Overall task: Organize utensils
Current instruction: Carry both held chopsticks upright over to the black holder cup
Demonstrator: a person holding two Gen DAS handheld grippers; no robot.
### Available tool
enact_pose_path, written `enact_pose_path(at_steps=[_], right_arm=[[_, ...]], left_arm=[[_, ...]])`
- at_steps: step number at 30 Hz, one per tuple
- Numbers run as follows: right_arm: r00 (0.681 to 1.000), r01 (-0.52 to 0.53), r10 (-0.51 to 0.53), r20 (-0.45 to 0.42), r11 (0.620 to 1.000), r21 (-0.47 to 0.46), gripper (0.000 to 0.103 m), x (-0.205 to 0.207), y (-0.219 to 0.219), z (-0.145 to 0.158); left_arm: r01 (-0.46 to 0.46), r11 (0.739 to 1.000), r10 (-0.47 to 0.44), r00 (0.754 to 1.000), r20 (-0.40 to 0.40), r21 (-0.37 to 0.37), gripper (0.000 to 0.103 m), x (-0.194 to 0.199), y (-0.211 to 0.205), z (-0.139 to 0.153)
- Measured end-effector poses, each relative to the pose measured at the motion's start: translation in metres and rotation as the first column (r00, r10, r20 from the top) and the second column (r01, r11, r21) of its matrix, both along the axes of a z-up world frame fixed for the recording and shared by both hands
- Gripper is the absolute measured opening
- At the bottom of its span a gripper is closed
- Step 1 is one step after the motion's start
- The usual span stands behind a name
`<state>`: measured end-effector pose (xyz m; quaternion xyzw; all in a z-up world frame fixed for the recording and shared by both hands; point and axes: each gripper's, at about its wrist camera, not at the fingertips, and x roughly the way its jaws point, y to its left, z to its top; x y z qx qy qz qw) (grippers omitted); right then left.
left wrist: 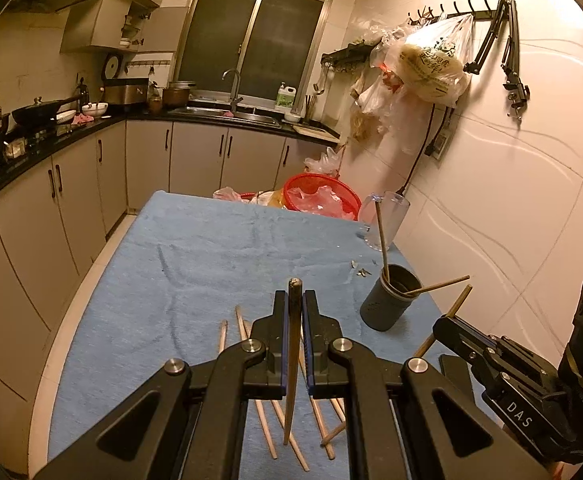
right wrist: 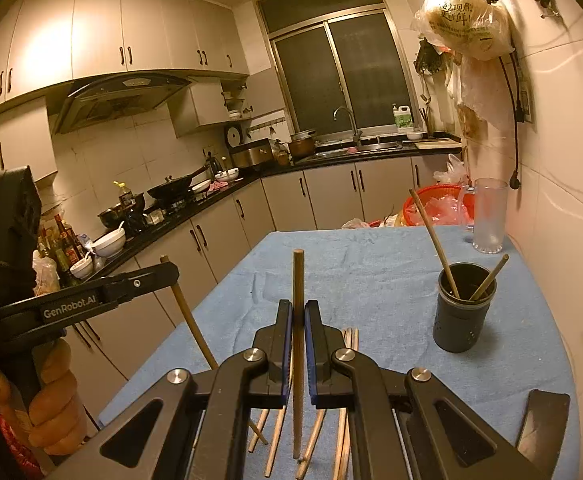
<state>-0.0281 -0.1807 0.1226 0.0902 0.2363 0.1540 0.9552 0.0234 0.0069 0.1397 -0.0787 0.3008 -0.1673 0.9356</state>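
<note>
Both grippers, left (left wrist: 294, 304) and right (right wrist: 298, 312), fingers clamped shut, one chopstick (left wrist: 292, 360) each. Loose chopsticks (left wrist: 265, 428) beneath on blue table (left wrist: 195, 248). Beyond, right: dark holder cup (right wrist: 461, 312), two chopsticks inside. Advice: tilt each stick tip-down over the cup's mouth before releasing.

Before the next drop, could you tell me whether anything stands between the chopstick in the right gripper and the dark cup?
Nothing visible does: between the right gripper with its chopstick and the dark cup lies only bare blue cloth.
</note>
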Motion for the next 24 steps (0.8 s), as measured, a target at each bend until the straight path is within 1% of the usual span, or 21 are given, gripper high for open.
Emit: enact_pose_path(at_steps=[7,15,24], right_arm=[[1.000,0.010,-0.010,0.017,1.000,0.014,0.006,-0.003,-0.007,0.006],[0.998,0.037,-0.038,0.054,0.999,0.033,0.006,-0.012,-0.024,0.022],[0.995,0.063,-0.067,0.071,0.997,0.055,0.006,-0.017,-0.039,0.031]], left_arm=[[0.010,1.000,-0.011,1.000,0.004,0.010,0.007,0.000,-0.007,0.004],[0.030,0.999,-0.030,0.999,0.012,0.015,0.007,-0.002,-0.013,0.010],[0.051,0.999,-0.051,0.998,0.026,0.019,0.007,-0.003,-0.021,0.018]])
